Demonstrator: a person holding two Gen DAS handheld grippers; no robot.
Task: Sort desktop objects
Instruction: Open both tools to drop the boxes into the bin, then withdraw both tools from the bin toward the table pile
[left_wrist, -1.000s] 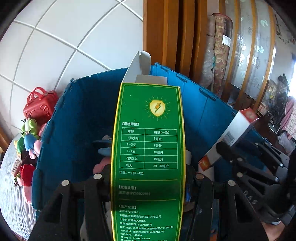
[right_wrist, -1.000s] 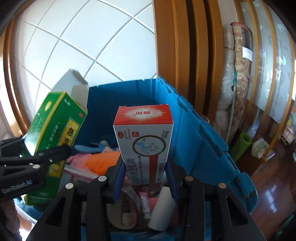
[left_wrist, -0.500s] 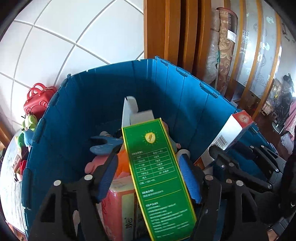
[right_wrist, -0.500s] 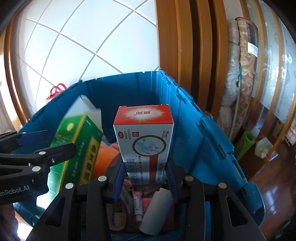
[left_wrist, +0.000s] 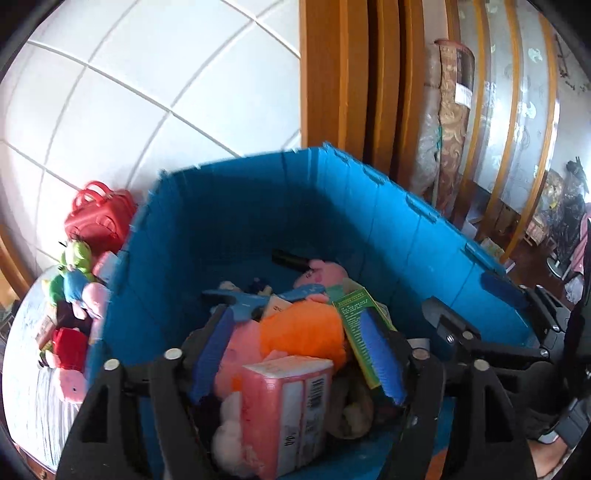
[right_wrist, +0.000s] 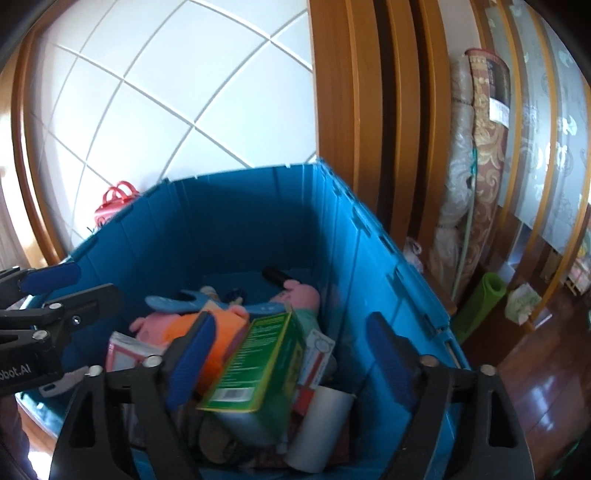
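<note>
The blue bin (left_wrist: 258, 206) fills both views and holds plush toys and boxes. My left gripper (left_wrist: 295, 354) hovers over it with its jaws opening and nothing pressed between the pads. The green box (left_wrist: 354, 306) lies loose in the bin beside an orange plush (left_wrist: 303, 328) and a pink tissue pack (left_wrist: 288, 406). My right gripper (right_wrist: 291, 354) is also above the bin, jaws opening wide and free of any object. Below it the green box (right_wrist: 258, 365) lies tilted, with the red-and-white box (right_wrist: 314, 362) partly hidden beside it.
A red handbag (left_wrist: 99, 218) and several plush toys (left_wrist: 74, 273) sit on the table left of the bin. A white roll (right_wrist: 321, 428) lies in the bin's near corner. A wooden door frame (right_wrist: 351, 110) and rolled carpets (right_wrist: 480, 184) stand behind.
The left gripper let go of the green box, which fell into the bin. The right gripper opened and the red-and-white box dropped in beside it.
</note>
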